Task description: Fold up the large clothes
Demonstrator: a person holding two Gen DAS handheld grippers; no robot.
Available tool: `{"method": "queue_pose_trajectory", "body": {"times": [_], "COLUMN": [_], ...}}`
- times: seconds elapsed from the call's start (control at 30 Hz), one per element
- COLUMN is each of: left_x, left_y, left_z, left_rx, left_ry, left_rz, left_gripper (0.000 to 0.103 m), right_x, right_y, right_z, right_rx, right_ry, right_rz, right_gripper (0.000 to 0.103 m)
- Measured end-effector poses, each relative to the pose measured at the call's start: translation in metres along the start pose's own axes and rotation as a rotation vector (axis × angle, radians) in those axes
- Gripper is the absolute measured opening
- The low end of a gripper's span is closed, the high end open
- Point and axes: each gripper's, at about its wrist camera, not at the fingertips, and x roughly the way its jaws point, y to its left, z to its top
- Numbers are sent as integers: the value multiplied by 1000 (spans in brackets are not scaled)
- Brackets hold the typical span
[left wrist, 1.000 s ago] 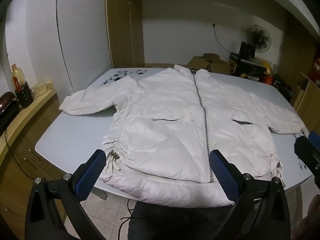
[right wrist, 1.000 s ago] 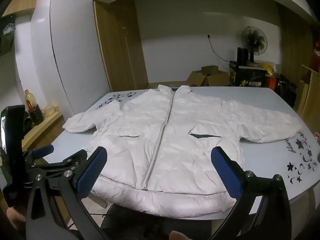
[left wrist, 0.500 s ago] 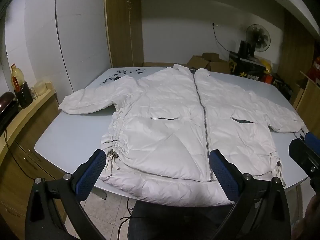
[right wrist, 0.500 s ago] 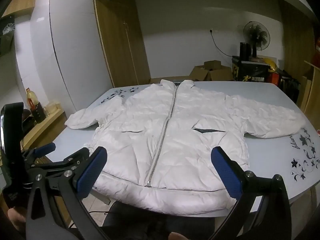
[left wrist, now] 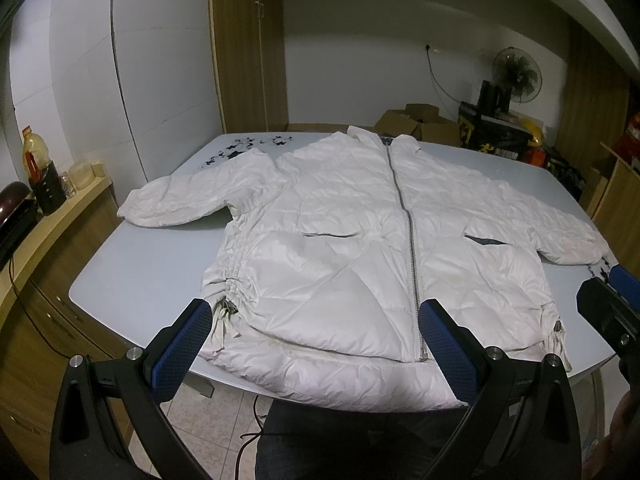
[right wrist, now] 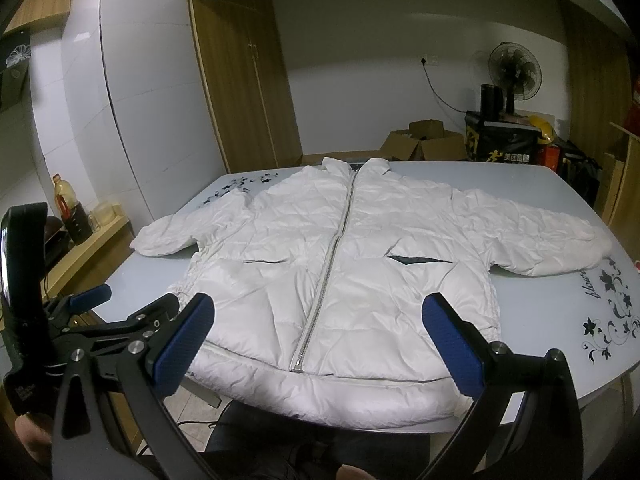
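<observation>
A white puffer jacket (left wrist: 360,248) lies flat and zipped on the pale blue table (left wrist: 132,280), collar far, hem at the near edge, both sleeves spread out. It also shows in the right wrist view (right wrist: 340,264). My left gripper (left wrist: 314,346) is open and empty, held above the hem on the jacket's left half. My right gripper (right wrist: 318,346) is open and empty, held above the hem near the zipper's bottom. The left gripper also shows at the left edge of the right wrist view (right wrist: 86,312).
A wooden counter (left wrist: 44,220) with an oil bottle (left wrist: 32,156) stands left of the table. Cardboard boxes (right wrist: 424,144), a black crate and a fan (right wrist: 514,70) stand behind it. The table has black flower decals (right wrist: 608,320) at its right corner.
Both grippers have risen and drawn back slightly, so the jacket sits a little lower in each view. The jacket has not moved. Both stay open.
</observation>
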Motion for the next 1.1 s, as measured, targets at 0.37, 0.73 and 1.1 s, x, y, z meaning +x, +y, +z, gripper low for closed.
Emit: {"method": "queue_pose_trajectory", "body": {"times": [0.37, 0.73, 1.1], "left_x": [-1, 5, 8], "left_y": [0, 0, 0], "left_z": [0, -4, -3], "left_rx": [1, -5, -9], "left_ry": [1, 13, 22], "left_rz": [0, 5, 5], "left_gripper": [103, 103, 103], "right_x": [1, 2, 2], "right_y": [1, 0, 0], "right_z": [-1, -2, -2], "right_rx": [-6, -5, -5], "right_ry": [6, 6, 9], "right_rz": [-12, -12, -13], "right_gripper": [103, 103, 103]}}
